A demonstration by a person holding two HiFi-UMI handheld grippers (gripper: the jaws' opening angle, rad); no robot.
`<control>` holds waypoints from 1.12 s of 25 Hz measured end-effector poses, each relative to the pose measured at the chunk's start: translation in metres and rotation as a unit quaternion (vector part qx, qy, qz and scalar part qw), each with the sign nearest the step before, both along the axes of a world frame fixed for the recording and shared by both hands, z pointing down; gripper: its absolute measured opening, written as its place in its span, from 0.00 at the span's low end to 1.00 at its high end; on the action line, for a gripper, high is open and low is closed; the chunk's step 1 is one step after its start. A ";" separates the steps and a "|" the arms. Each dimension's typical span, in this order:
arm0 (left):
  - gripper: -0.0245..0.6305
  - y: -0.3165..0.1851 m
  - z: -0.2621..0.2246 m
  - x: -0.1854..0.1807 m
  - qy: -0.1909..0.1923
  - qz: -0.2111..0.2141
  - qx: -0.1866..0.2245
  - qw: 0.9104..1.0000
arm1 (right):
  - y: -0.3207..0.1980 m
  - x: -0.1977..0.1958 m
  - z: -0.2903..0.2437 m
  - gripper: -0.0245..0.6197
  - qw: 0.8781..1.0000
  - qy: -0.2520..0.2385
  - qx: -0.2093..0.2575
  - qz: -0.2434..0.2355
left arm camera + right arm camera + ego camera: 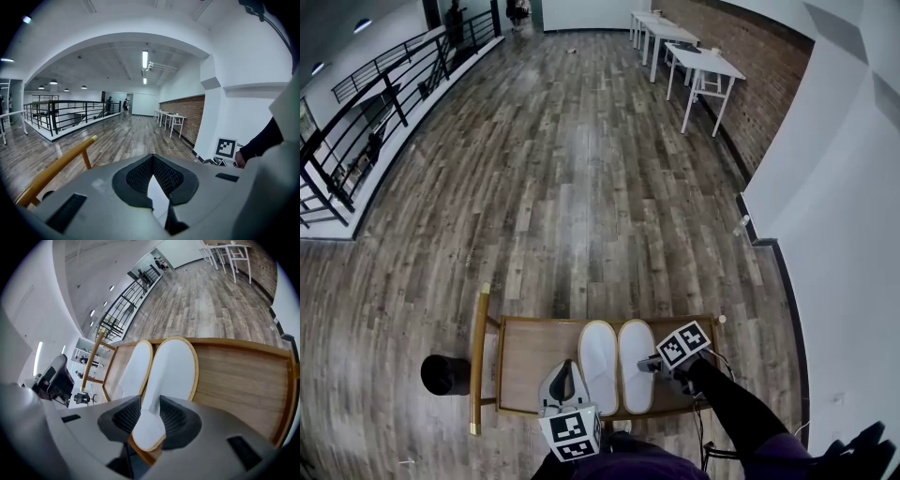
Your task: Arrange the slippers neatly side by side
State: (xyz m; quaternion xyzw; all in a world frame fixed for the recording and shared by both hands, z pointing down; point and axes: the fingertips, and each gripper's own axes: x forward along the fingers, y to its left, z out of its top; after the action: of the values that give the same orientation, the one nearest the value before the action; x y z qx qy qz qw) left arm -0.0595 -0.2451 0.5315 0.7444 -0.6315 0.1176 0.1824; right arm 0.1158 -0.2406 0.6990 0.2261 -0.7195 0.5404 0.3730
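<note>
Two white slippers lie soles-down on the wooden table [525,352], touching along their inner sides, toes toward the far edge and heels at the near edge, right of the table's middle. Left-hand slipper [597,361] and right-hand slipper [636,356] look roughly parallel and level, so the pair reads as nearly arranged. Right gripper [650,366] sits at the near edge with its tongs pinched on the heel end of the right-hand slipper; in the right gripper view the tan-trimmed heel [149,430] is squeezed narrow between the two pads. Left gripper [563,382] is raised over the near edge, left of the pair and not touching it. In the left gripper view its tongs meet at the tips [151,159] with no slipper between them, only a pale sliver behind that I can't identify. Handling judgement: thin, light, soft hotel-type slippers that fold under a pinch, and the fabric soles should slide easily on smooth wood. Best hold is the heel rim or the side edge, with a low drag rather than a lift, since the toe will flop. A nudge to one likely shifts its neighbour.
</note>
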 end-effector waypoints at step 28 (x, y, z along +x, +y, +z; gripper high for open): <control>0.04 -0.016 -0.032 0.041 0.020 0.039 0.041 0.998 | -0.028 -0.010 -0.236 0.19 0.852 -0.127 0.468 0.197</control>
State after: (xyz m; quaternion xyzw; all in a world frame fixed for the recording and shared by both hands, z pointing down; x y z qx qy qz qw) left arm -0.0185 -0.2613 0.4999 0.7773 -0.6028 0.0838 0.1595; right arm 0.1056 -0.2689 0.4633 0.4405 -0.8686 0.2262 0.0144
